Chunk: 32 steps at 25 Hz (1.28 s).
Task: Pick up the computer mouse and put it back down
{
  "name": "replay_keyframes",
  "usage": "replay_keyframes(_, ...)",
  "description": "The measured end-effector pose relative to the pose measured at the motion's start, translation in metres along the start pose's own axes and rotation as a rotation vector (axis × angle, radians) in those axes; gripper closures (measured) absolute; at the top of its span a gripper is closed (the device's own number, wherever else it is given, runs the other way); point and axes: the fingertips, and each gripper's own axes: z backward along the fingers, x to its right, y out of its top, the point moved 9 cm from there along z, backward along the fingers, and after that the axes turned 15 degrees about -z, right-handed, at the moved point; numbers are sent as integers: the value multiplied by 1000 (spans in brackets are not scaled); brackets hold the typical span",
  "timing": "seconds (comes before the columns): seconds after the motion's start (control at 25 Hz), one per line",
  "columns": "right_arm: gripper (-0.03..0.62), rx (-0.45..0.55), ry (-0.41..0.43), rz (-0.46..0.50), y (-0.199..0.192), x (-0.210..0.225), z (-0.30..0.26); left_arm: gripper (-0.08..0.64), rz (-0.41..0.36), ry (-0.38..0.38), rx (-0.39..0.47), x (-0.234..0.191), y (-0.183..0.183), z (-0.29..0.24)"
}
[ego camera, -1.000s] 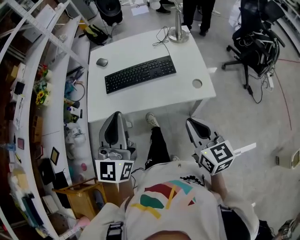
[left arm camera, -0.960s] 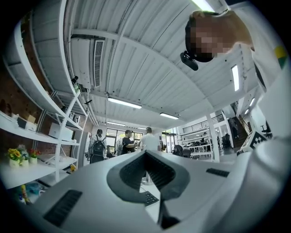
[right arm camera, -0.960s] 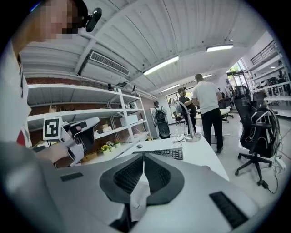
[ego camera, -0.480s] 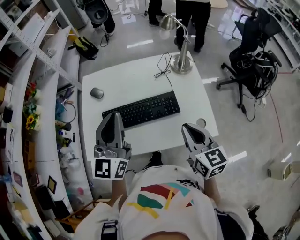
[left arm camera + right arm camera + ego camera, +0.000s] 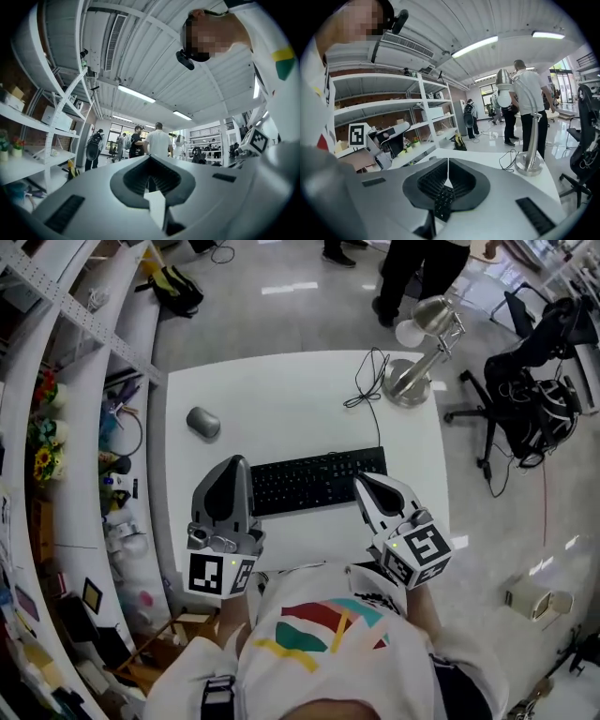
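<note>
Mouse: grey, rounded and low; it lay on the white bench, beyond the left end of the black keyboard, with nothing touching it.
Left tool: jaws pressed together, nothing between them, at the keyboard's left end.
Right tool: jaws pressed together, empty, over the keyboard's right end.
</note>
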Motion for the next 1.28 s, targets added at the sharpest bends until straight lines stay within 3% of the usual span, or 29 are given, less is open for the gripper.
replay_keyframes(0.2, 577, -36, 66, -54, 9, 9, -31, 515, 62, 131, -66, -26, -24, -5)
replay_keyframes(0.32, 577, -44, 106, -84, 18, 16, -55, 515, 42, 155, -86, -29, -27, -12)
replay_keyframes(0.52, 577, -96, 170, -31, 30, 13, -94, 515, 22, 180, -117, -35, -34, -10)
replay_keyframes(0.64, 577, -121, 218, 39, 39, 4, -125, 515, 25, 232, -100, -42, -38, -8)
replay_keyframes(0.84, 577, -188, 300, 289, 36, -35, -198, 515, 34, 309, -101, -49, -53, 10)
replay_keyframes(0.92, 577, -229, 343, 321, 29, -49, -233, 515, 47, 372, -91, -55, -60, 20)
replay_keyframes(1.0, 575, -251, 331, 314, 19, -60, -267, 515, 65, 426, -78, -65, -65, 32)
replay_keyframes(1.04, 496, -255, 307, 318, 12, -65, -284, 515, 71, 447, -74, -69, -68, 40)
replay_keyframes(1.08, 314, -256, 285, 330, 5, -69, -303, 516, 72, 466, -75, -73, -71, 48)
replay_keyframes(1.28, 225, -350, 239, 291, -30, -97, -403, 515, 82, 538, -126, -84, -90, 81)
